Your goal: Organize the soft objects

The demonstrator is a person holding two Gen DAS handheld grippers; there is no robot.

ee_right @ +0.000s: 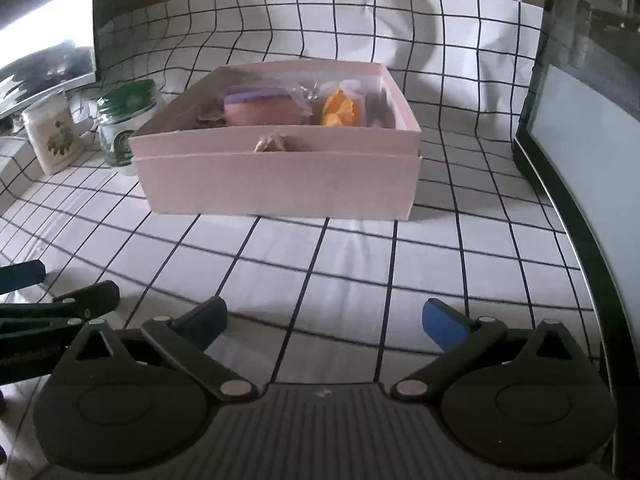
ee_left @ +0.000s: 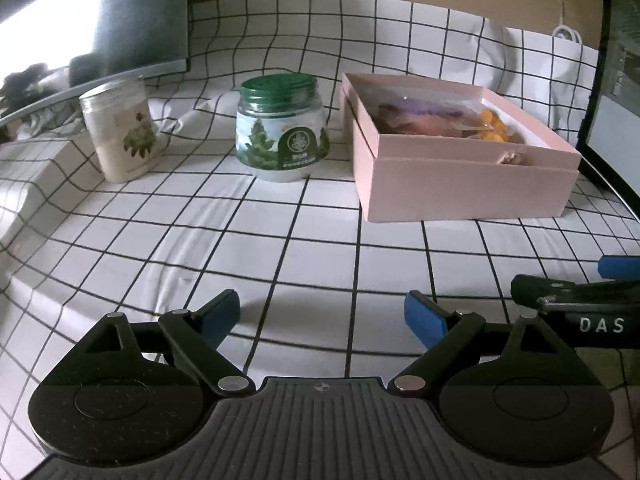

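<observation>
A pink cardboard box [ee_right: 276,186] stands on the checked cloth, also in the left wrist view [ee_left: 460,184]. Inside lie soft items: a pink and purple one [ee_right: 260,109], an orange one [ee_right: 340,111], a small beige one [ee_right: 273,143] by the front wall, partly under clear plastic. My left gripper [ee_left: 322,314] is open and empty, low over the cloth, well short of the box. My right gripper [ee_right: 326,320] is open and empty, in front of the box. Each gripper shows at the edge of the other's view [ee_left: 576,300] [ee_right: 60,300].
A green-lidded jar [ee_left: 282,128] and a white jar [ee_left: 120,132] stand left of the box. A monitor [ee_left: 92,16] stands at the back left, a dark screen [ee_right: 580,140] along the right. A white cable [ee_left: 560,8] hangs at the back.
</observation>
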